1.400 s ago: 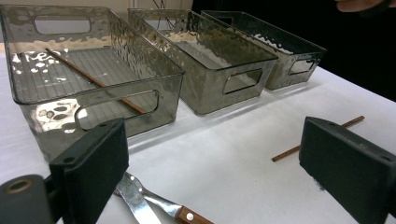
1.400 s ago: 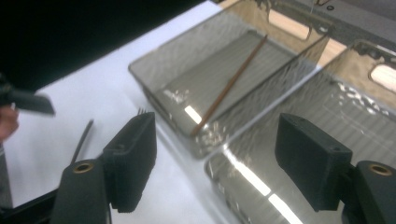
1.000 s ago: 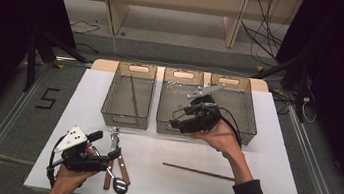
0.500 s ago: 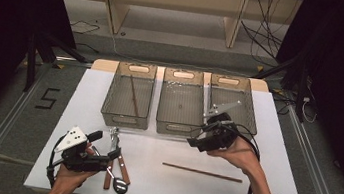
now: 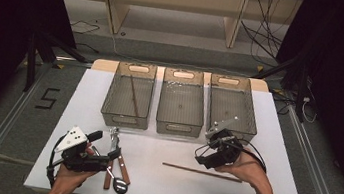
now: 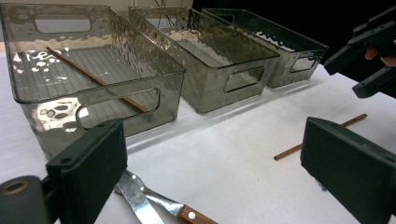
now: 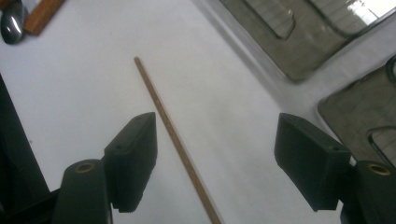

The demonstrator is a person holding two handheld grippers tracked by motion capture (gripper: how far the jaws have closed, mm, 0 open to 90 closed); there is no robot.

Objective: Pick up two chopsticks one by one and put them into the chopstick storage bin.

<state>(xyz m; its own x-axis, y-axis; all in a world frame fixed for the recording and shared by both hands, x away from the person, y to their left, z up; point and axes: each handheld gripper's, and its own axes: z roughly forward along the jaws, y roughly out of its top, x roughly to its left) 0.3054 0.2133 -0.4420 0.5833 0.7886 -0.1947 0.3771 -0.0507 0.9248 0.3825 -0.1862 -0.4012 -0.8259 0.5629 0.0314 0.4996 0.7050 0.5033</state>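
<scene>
Left tongs (image 5: 101,161): open, nothing between the jaws, resting low at the desk's near left corner, just beside the cutlery.
Cutlery (image 5: 118,163): a small pile of wooden-handled pieces and a spoon lying on the desk (image 5: 169,182); a careless shift of the left hand could scatter it.
Left bin (image 5: 129,94): holds one chopstick (image 5: 134,97) lying lengthwise, so the loose one probably belongs here.
Middle bin (image 5: 182,101): looks empty.
Loose chopstick (image 5: 202,172): flat on the desk, in front of the middle and right bins, touching nothing.
Right tongs (image 5: 201,157): jaws wide with the stick running between them (image 7: 175,137), pads not on it; they have just been closing slightly.
Risk: the stick is thin and round and lies nearer one pad; an off-centre close could roll or flick it away.
Risk: coming down too low would press the pads against the desk rather than the stick.
</scene>
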